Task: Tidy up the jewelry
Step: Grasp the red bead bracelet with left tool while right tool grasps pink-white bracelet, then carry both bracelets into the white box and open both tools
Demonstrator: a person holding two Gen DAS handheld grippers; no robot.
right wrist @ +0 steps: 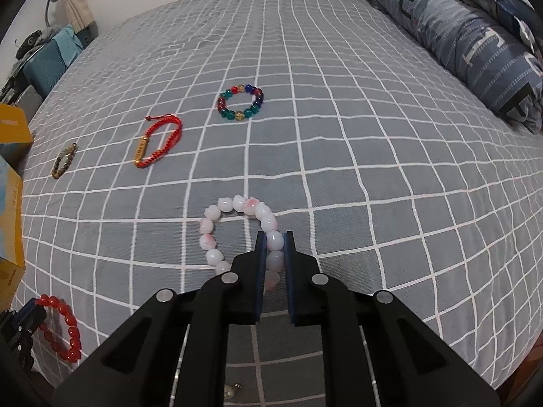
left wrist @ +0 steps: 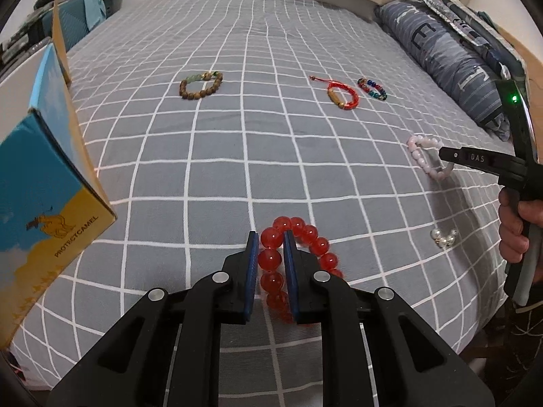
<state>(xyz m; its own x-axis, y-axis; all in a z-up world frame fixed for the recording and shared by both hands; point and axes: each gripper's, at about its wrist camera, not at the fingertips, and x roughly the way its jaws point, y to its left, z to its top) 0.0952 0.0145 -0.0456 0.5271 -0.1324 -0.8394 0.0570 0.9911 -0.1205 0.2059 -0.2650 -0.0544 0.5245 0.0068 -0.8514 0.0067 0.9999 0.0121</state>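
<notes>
The left gripper (left wrist: 271, 240) is sitting low on the grey bed sheet with white grid lines (left wrist: 237, 142), and its two blue pads are closing narrowly on one side of the red translucent bead bracelet (left wrist: 298, 247); a few big beads are lying between the pads, and the rest of the loop is spreading to the right of the fingers. The right gripper (right wrist: 275, 237) is doing the same with the pale pink and white bead bracelet (right wrist: 234, 230): its pads are nearly together around one bead on the right side of the loop, while the open ring is lying to the left and far side of the tips. The box with blue and yellow print (left wrist: 44, 176) is standing at the left edge of the bed, just beside the left gripper, so I judge that the left hand is nearer to it; its inside is not visible, so I cannot tell what it is holding. Farther on the sheet the brown wooden bead bracelet (left wrist: 201, 85), the red woven cord bracelet with a gold tube (left wrist: 342, 96) and the multicoloured glass bead bracelet (right wrist: 241, 102) are lying well apart. A small cluster of white pearls (left wrist: 444, 237) is resting near the right edge.
</notes>
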